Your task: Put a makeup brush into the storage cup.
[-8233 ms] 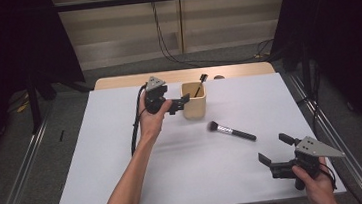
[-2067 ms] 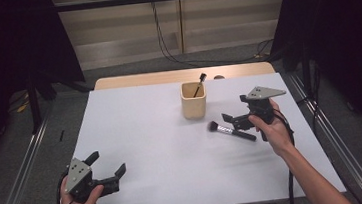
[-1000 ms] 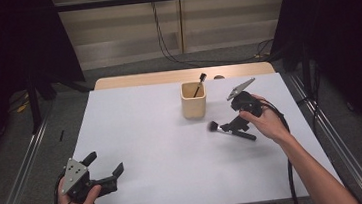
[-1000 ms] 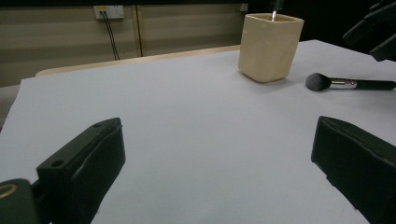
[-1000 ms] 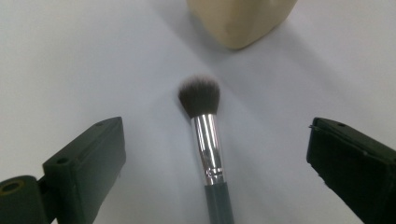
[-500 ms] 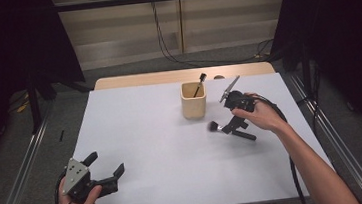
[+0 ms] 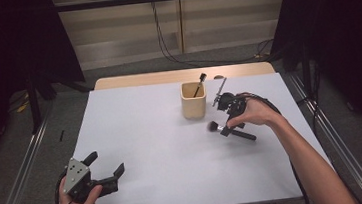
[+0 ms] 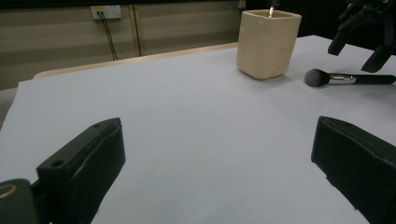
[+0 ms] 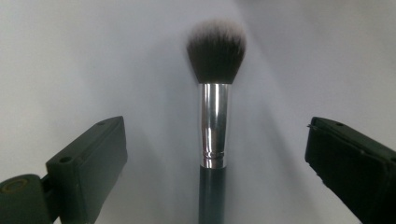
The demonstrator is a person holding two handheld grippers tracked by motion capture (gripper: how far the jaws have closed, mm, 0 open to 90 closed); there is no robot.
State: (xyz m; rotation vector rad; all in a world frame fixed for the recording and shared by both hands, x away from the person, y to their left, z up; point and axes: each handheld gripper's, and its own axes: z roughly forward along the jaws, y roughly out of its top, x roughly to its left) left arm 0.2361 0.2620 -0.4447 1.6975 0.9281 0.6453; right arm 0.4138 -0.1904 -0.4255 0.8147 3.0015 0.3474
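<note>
I see the white counter (image 7: pixel 163 149) spread across the middle of the high view, with a strip of bare wood along its far edge. On it, right of centre and toward the far side, stands the beige cup (image 7: pixel 193 100), and a small dark brush (image 7: pixel 198 81) leans out of its top.

My right claw (image 7: pixel 227 122) sits just right of the cup, tipped down over the makeup brush (image 7: pixel 230 130), which lies flat on the counter near the cup's right side, its bristle head pointing left and its black handle running right and a little nearer. In the right gripper view the makeup brush (image 9: pixel 214 126) runs straight up the middle between the two jaws, dark bristles farthest, silver ferrule below them, black handle at the bottom edge. The jaws are spread wide, with open counter on either side of the brush, so they do not touch it. Nothing lies between the jaws and the brush.

My left claw (image 7: pixel 106 170) rests low at the near left corner of the counter, well apart from the cup, its jaws spread too. In the left gripper view I see the cup (image 8: pixel 267 44) far off and the makeup brush (image 8: pixel 348 78) lying to its right.
</note>
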